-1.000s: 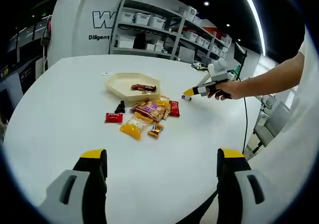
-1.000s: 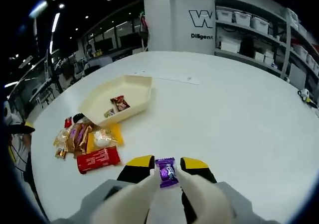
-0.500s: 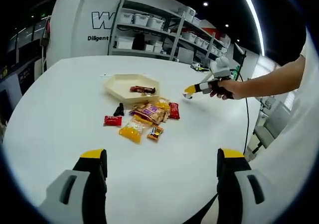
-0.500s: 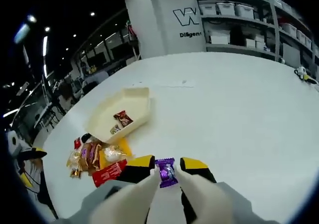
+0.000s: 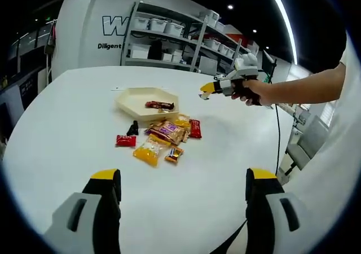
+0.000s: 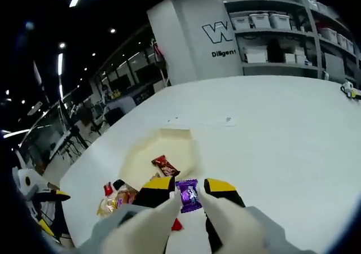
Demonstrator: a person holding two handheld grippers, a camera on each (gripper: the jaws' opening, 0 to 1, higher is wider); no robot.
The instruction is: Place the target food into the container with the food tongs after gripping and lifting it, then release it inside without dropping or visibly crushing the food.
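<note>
Your right gripper (image 6: 189, 193) has its fingers pinching the purple candy (image 6: 188, 195), held up off the table (image 6: 293, 130). The tray (image 6: 169, 152) lies just ahead and slightly left of the candy, so this hand is the nearer one; carry forward over its rim. Your left gripper (image 5: 180, 200) hangs back with fingers spread, well short of the snack pile (image 5: 163, 135).

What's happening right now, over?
Right gripper shut on purple candy, held above the table near the cream tray. Left gripper open, idle. Nothing in the way.
</note>
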